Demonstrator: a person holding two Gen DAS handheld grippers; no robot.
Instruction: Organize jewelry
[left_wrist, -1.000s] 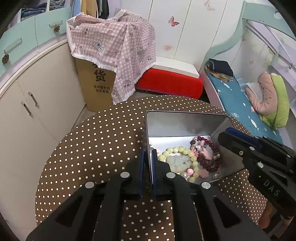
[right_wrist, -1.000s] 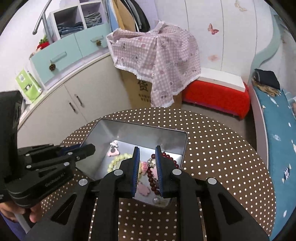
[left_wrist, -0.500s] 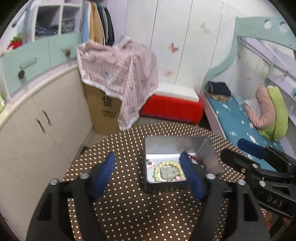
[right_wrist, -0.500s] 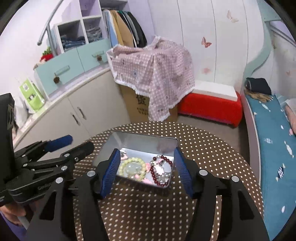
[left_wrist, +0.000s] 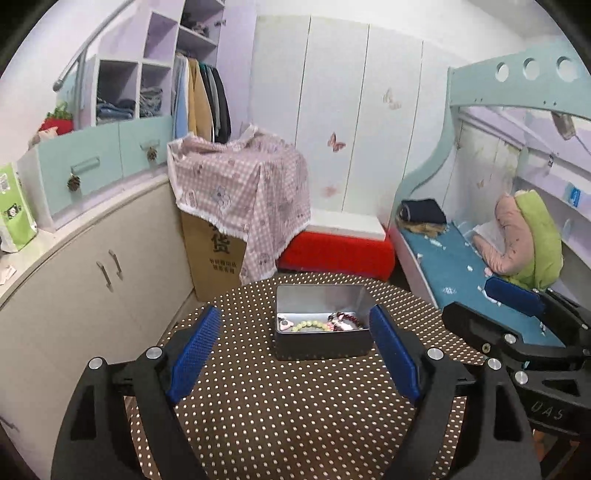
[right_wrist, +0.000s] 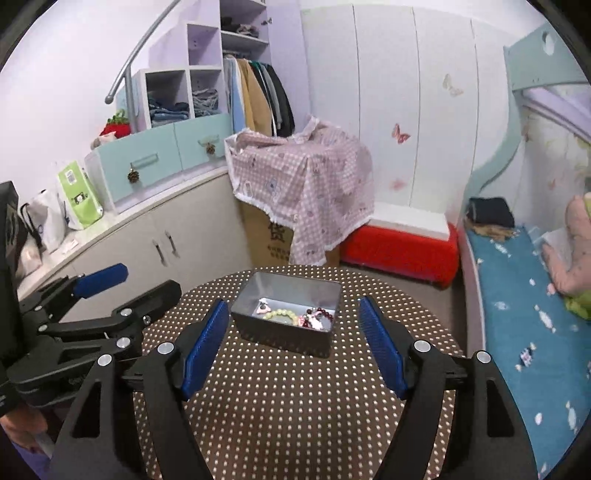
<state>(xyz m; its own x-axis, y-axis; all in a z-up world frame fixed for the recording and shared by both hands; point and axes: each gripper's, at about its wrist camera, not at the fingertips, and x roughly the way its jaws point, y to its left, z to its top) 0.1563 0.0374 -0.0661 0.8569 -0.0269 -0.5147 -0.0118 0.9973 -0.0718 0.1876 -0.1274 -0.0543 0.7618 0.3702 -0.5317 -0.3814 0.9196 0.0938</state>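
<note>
An open metal tin (left_wrist: 321, 346) (right_wrist: 284, 339) stands on the round table with the brown dotted cloth (left_wrist: 295, 413). Inside lie a green bead bracelet (left_wrist: 310, 325) (right_wrist: 282, 314), a dark red bead bracelet (left_wrist: 347, 316) (right_wrist: 325, 314) and small pink pieces. My left gripper (left_wrist: 294, 312) (right_wrist: 151, 277) hangs back from the tin, above the table. Its jaws are opening and nothing is between them. My right gripper (right_wrist: 293, 302) (left_wrist: 480, 306) hangs level with it on the right, its jaws also opening and empty.
Beyond the table stand a cardboard box under a pink checked cloth (left_wrist: 240, 192), a red bench (left_wrist: 336, 254) and white wardrobe doors. Curved cabinets (left_wrist: 92, 266) run along the left. A bed with a blue sheet (right_wrist: 517, 314) lies at the right.
Both grippers went from shut, right over the tin, to wide apart. Both pulled back and rose, so the tin now looks smaller and farther off. The jewelry stays in the tin.
</note>
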